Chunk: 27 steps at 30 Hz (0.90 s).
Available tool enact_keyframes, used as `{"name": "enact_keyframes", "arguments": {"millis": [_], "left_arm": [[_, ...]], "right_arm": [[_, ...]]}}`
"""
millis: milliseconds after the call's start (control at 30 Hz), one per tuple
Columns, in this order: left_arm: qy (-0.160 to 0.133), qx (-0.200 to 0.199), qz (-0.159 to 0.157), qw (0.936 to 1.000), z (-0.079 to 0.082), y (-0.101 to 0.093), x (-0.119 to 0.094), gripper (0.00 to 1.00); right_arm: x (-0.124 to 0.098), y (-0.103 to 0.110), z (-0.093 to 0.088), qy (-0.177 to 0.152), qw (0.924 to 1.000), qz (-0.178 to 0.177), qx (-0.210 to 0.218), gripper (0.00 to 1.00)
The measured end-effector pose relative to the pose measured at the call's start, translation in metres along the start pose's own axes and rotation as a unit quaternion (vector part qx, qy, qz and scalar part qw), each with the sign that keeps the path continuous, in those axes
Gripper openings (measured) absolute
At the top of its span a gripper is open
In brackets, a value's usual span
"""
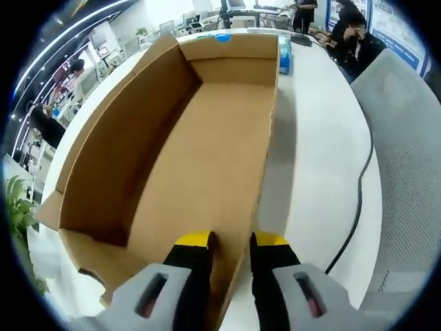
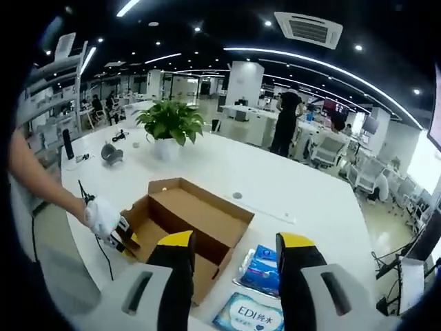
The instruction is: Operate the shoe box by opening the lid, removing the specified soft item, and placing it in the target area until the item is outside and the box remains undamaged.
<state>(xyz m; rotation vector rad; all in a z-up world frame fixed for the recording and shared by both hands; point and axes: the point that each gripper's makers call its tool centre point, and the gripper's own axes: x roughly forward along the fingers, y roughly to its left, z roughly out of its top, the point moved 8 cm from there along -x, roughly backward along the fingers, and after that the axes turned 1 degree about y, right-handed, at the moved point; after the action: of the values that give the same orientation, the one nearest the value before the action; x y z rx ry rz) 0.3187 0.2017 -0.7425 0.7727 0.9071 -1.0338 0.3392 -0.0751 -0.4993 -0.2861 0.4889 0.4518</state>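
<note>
shoe box [image 2: 189, 224] open on white table [image 2: 303, 189]; left tool [image 1: 230, 243] clamps its side wall; right tool [image 2: 234, 243] wide, above blue packs [image 2: 264, 270]

box near end: in the left gripper view the left claw [image 1: 231, 243] straddles the near wall of the shoe box [image 1: 207, 145], and the black jaws hide that wall's lower part.
box front corner: in the right gripper view the right claw [image 2: 234, 249] covers the box's corner nearest the camera.
blue packets [image 2: 262, 269]: just right of the box, half hidden behind a jaw; print too small to read.
cable [image 1: 358, 200]: right of the box on the counter [image 1: 317, 138], both ends cut off.
</note>
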Motion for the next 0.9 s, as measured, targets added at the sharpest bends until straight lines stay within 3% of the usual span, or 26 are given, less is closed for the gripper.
{"name": "enact_keyframes", "arguments": {"millis": [67,167,333,400,600,833,900], "left_arm": [[0.0,-0.001,0.0,1.0,0.0,0.0,0.0,0.18],[-0.002,0.01,-0.003,0.9999,-0.001,-0.001,0.0,0.16],[0.004,0.017,-0.012,0.9998,0.003,-0.005,-0.002,0.13],[0.004,0.007,-0.015,0.9999,0.002,-0.005,-0.003,0.12],[-0.005,-0.015,-0.049,0.9987,0.0,-0.008,-0.004,0.07],[-0.007,-0.004,-0.049,0.9988,-0.002,-0.011,-0.002,0.04],[-0.005,-0.017,-0.053,0.9984,-0.002,-0.01,-0.001,0.05]], "right_arm": [[0.007,-0.003,0.004,-0.004,0.9994,0.003,0.034,0.46],[0.014,0.003,0.014,-0.029,0.9931,0.034,0.108,0.52],[0.029,-0.006,0.017,-0.027,0.99,0.023,0.137,0.53],[0.037,-0.01,0.017,-0.024,0.9863,0.034,0.159,0.53],[0.054,-0.01,0.024,-0.006,0.9904,0.042,0.132,0.47],[0.068,-0.008,0.02,0.014,0.9929,0.042,0.11,0.44],[0.07,-0.01,0.018,0.017,0.9929,0.037,0.112,0.44]]}}
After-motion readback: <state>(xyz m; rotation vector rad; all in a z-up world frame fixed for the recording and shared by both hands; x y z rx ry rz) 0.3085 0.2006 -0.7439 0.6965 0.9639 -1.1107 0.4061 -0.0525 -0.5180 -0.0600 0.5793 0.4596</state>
